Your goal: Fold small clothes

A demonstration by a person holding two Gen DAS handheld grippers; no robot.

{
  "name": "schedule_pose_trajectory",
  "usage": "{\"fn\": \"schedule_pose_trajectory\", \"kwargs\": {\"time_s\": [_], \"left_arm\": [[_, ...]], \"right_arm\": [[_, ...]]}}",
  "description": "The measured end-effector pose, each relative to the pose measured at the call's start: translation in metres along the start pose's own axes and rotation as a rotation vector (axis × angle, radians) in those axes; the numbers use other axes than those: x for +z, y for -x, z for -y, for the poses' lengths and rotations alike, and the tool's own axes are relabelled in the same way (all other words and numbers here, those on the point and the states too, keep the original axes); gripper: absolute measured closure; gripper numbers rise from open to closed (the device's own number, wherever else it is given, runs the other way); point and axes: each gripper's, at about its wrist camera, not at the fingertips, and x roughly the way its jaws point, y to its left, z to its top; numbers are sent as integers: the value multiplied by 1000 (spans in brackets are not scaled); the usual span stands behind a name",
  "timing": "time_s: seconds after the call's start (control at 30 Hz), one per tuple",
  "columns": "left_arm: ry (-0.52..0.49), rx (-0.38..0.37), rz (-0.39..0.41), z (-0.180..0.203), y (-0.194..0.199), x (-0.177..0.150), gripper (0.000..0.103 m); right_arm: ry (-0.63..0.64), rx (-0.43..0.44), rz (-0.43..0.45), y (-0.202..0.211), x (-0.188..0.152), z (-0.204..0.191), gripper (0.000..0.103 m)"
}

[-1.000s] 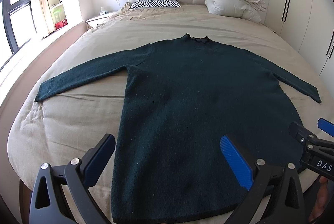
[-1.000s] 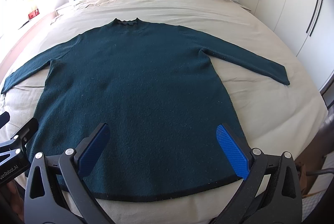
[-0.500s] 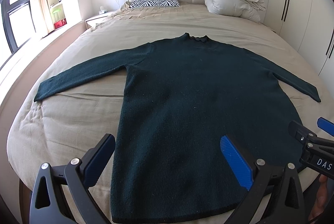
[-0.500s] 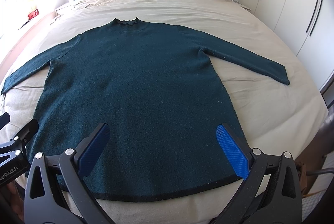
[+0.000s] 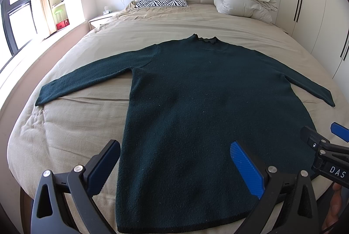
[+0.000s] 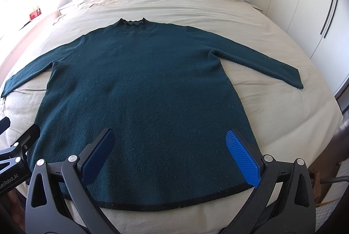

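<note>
In the left wrist view, a dark green sweater (image 5: 196, 107) is seen spread flat on the bed (image 5: 72, 125), sleeves outstretched; the left gripper (image 5: 174, 164) is held above its hem, jaws wide and empty. It is judged soft, light and limp.

In the right wrist view, the right gripper (image 6: 170, 153), equally wide and empty, is seen over the black-trimmed hem, where a cuff or hem corner is judged best pinched.

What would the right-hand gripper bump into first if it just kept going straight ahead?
Most likely the dark green sweater spread flat on the bed. The right gripper, its jaws wide open and empty, points across the hem toward the sweater's body; exact depth is hard to judge.
</note>
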Motion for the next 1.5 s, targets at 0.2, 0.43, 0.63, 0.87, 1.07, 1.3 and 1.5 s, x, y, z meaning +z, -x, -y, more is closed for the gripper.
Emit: {"fn": "schedule_pose_trajectory", "kwargs": {"time_s": [0.2,0.43,0.63,0.87,1.07,1.3,1.5], "left_arm": [[0,-1,-1,0,0,0,0],[-1,-3,-1,2,0,-2,0],[-1,-4,-2,4,0,-4,0],[0,-4,-4,4,0,-6,0],[2,-11,-8,5,0,-9,0],[10,-26,-21,0,-1,-7,0],[-3,-5,-10,-5,1,-11,0]], "right_arm": [[0,0,-1,0,0,0,0],[2,1,-2,-1,-1,-1,0],[4,0,-4,-2,-1,-2,0],[4,1,-5,-3,-1,-3,0],[5,1,-9,-4,-1,-3,0],[11,0,-12,-6,-2,-5,0],[11,11,-19,-10,0,-8,0]]}}
